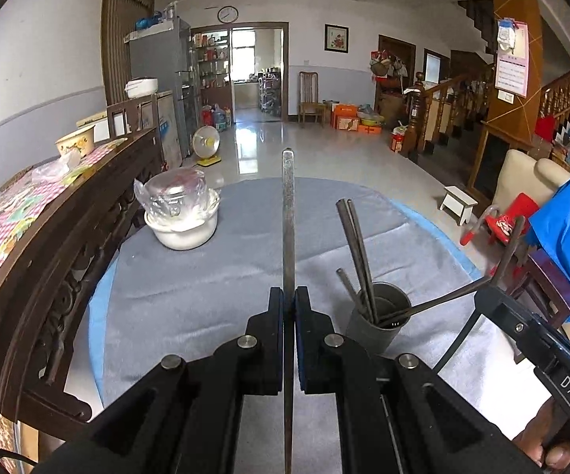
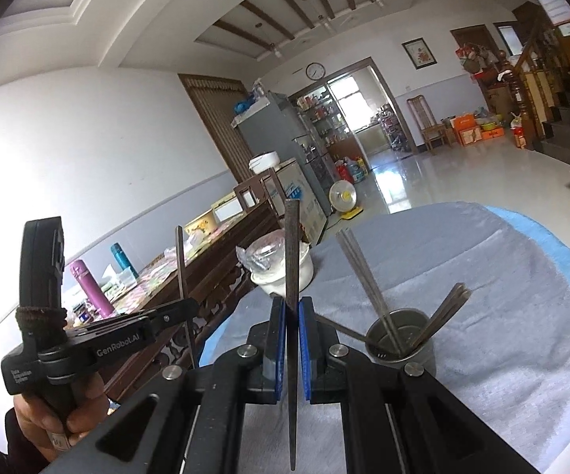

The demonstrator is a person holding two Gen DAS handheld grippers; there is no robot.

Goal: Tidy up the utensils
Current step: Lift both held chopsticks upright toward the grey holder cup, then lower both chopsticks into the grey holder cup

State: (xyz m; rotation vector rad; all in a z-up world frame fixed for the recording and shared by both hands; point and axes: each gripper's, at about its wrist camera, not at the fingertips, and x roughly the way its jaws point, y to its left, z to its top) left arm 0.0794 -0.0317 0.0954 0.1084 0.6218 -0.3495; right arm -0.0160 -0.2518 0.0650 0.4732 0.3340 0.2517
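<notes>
My left gripper [image 1: 289,296] is shut on a metal chopstick [image 1: 288,213] that points straight ahead over the grey-clothed round table [image 1: 206,284]. Just to its right stands a metal cup [image 1: 378,320] holding several chopsticks. In the right wrist view, my right gripper [image 2: 292,304] is shut on another dark metal chopstick [image 2: 292,252], raised above the table [image 2: 482,276]. The cup [image 2: 399,339] sits low to its right. The left gripper [image 2: 190,310] shows at the left with its chopstick [image 2: 180,260] upright. The right gripper's body [image 1: 522,335] appears at the right edge.
A white bowl [image 1: 184,213] with a plastic-wrapped glass stands at the table's far left. A dark wooden sideboard [image 1: 67,245] with a checked cloth, bottles [image 2: 89,288] and a bowl runs along the left. A chair with blue cloth [image 1: 561,237] and a white stool [image 1: 459,199] stand to the right.
</notes>
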